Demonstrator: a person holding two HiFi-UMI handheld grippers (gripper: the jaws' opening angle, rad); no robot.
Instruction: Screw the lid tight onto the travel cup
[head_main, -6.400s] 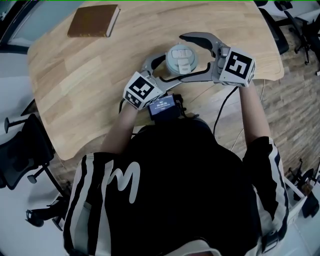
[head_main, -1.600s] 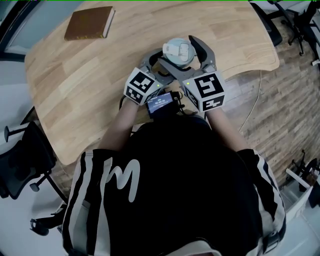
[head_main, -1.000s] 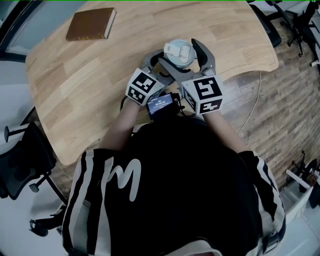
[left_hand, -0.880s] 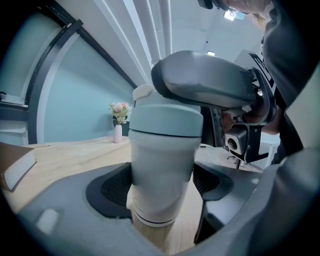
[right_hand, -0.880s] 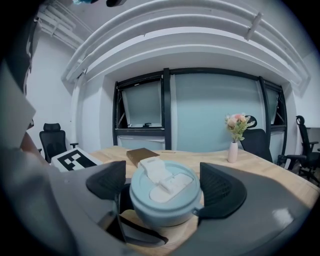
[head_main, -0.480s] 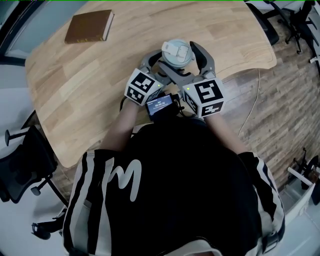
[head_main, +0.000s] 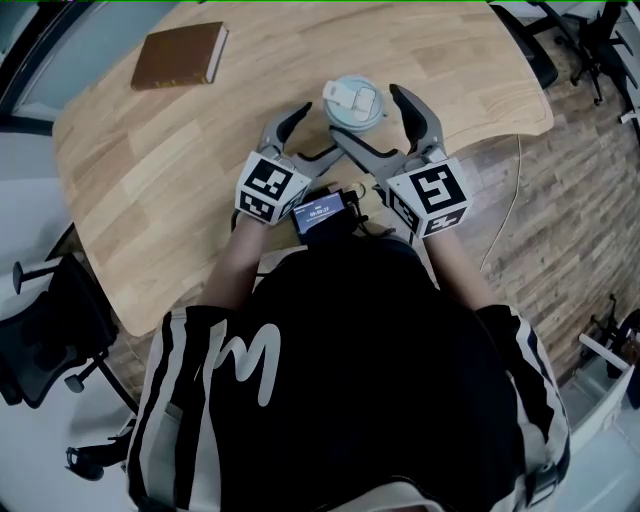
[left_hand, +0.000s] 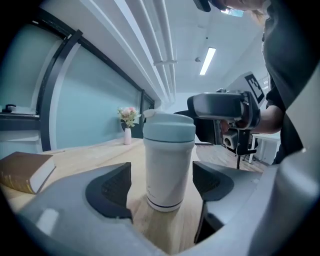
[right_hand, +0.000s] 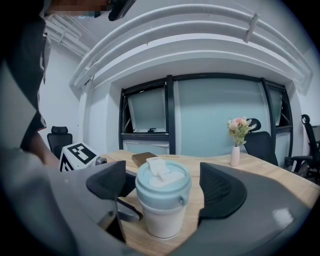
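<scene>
Both pairs of tongs stand spread, touching nothing. The travel cup (head_main: 354, 104) sits upright on the worktop (head_main: 150, 170), upper centre of the head view, its pale blue lid (right_hand: 163, 184) seated on top. My left tongs (left_hand: 161, 185) bracket the cup body low down — placed to brace it, I judge — while my right tongs (right_hand: 165, 186) flank the lid at rim height, gaps either side, ready to turn it. Whether the lid is fully tight, I can't tell.
</scene>
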